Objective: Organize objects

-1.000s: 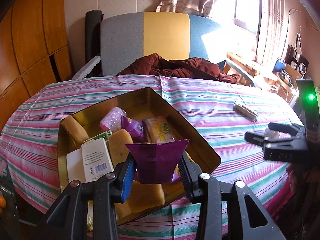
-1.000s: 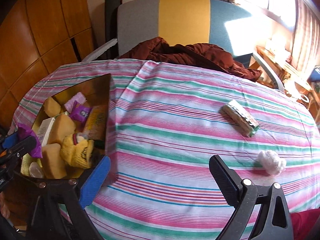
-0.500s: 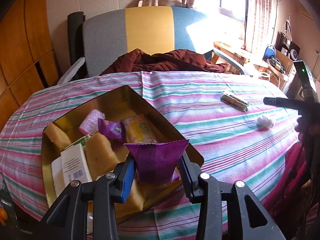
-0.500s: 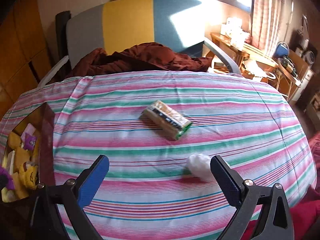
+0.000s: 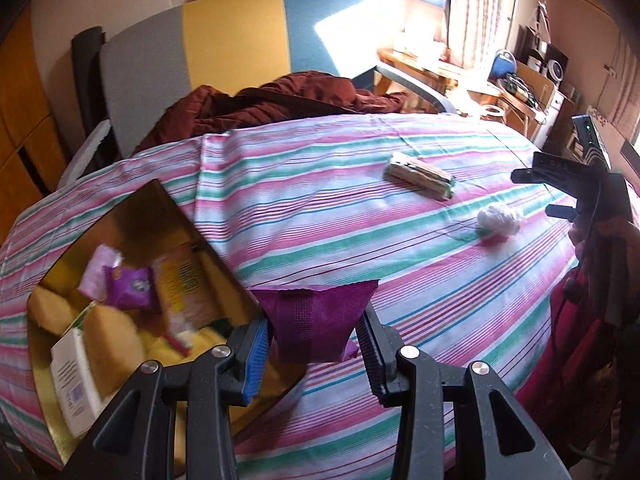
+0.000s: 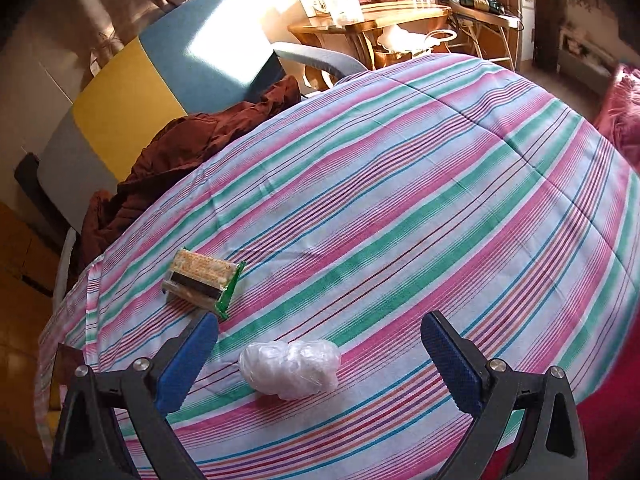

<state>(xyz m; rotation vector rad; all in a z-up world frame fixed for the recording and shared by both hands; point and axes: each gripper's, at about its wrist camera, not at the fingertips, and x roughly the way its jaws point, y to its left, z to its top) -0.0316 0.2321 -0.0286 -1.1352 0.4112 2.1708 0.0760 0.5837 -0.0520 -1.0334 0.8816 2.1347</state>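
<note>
My left gripper (image 5: 310,334) is shut on a purple packet (image 5: 314,322) and holds it above the right edge of a gold tin (image 5: 182,216). The tin holds several snacks, sponges and a white box (image 5: 74,376). My right gripper (image 6: 318,354) is open over a white plastic wad (image 6: 290,368), which lies between its fingers; it also shows at the right of the left wrist view (image 5: 560,192). A green-edged cracker pack (image 6: 202,282) lies just beyond the left finger. The wad (image 5: 500,218) and the pack (image 5: 420,176) also show in the left wrist view.
A striped cloth (image 6: 400,200) covers the round table. A chair (image 5: 224,48) with a brown garment (image 5: 260,108) stands behind it. A wooden side table (image 6: 372,20) with clutter stands at the back right.
My right gripper has swung right, away from the tin, and now straddles the white wad. My left gripper, still holding the purple packet, has turned to the right over the tin's edge.
</note>
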